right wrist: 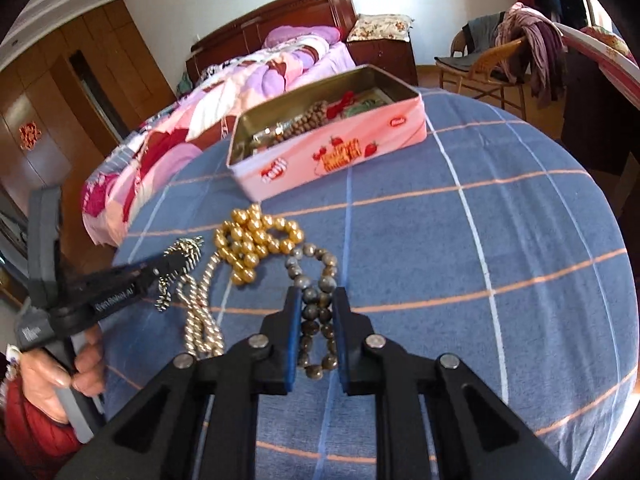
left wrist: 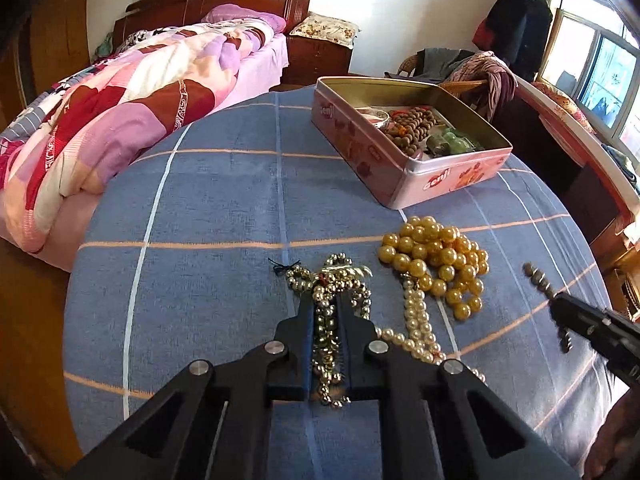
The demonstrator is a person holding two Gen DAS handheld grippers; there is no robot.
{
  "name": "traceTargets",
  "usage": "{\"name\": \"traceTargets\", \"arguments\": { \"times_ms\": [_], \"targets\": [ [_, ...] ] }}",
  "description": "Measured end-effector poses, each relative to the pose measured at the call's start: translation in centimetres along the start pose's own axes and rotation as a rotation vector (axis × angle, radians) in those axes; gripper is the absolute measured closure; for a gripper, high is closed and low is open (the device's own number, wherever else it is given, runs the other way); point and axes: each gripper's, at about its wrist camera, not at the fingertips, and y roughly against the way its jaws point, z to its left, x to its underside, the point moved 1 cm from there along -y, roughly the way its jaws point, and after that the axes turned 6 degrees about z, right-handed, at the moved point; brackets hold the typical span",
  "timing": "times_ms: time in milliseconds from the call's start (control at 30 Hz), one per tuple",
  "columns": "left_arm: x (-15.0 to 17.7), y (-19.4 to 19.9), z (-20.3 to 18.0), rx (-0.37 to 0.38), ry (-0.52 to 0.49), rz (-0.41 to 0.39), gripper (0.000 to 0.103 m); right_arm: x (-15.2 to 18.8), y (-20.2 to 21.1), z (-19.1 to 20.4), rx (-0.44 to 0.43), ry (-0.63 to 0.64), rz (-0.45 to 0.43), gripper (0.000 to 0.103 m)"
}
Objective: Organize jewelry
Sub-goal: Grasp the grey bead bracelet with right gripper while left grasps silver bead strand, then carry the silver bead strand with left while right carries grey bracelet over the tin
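Observation:
My left gripper [left wrist: 325, 300] is shut on a silver bead chain [left wrist: 330, 280], which bunches between its fingers over the blue checked cloth [left wrist: 200, 208]; it also shows in the right wrist view [right wrist: 168, 266]. My right gripper [right wrist: 316, 300] is shut on a dark grey-brown bead bracelet [right wrist: 316, 312]; in the left wrist view it [left wrist: 558, 304] holds the bracelet [left wrist: 538, 278] off the cloth. A gold bead string [left wrist: 436, 260] and a pearl string [left wrist: 418, 320] lie between them. The pink tin [left wrist: 404, 184] stands open behind, with brown beads [left wrist: 408, 124] and green beads [left wrist: 452, 140] inside.
The round table ends close on all sides. A bed with a pink patchwork quilt [left wrist: 120, 112] lies to the left. A wicker chair with clothes [right wrist: 508, 48] stands behind the tin on the right. A hand [right wrist: 52, 372] holds the left gripper's handle.

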Motion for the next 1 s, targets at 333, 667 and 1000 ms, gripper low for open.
{"name": "traceTargets", "arguments": {
  "times_ms": [333,667,1000],
  "targets": [
    [0.2,5.8,0.4,0.089,0.049,-0.176,0.094,-1.1,1.8,-0.6,-0.004,-0.034,-0.07,0.084],
    [-1.2,9.8,-0.6,0.147,0.026,-0.287,0.093,-2.1,3.9,-0.4,0.004,-0.029,-0.143,0.084],
    [-1.7,8.0,-3.3,0.207,-0.031,-0.25,0.093,-3.7,3.6,-1.6,0.043,-0.044,-0.17,0.084]
  ]
}}
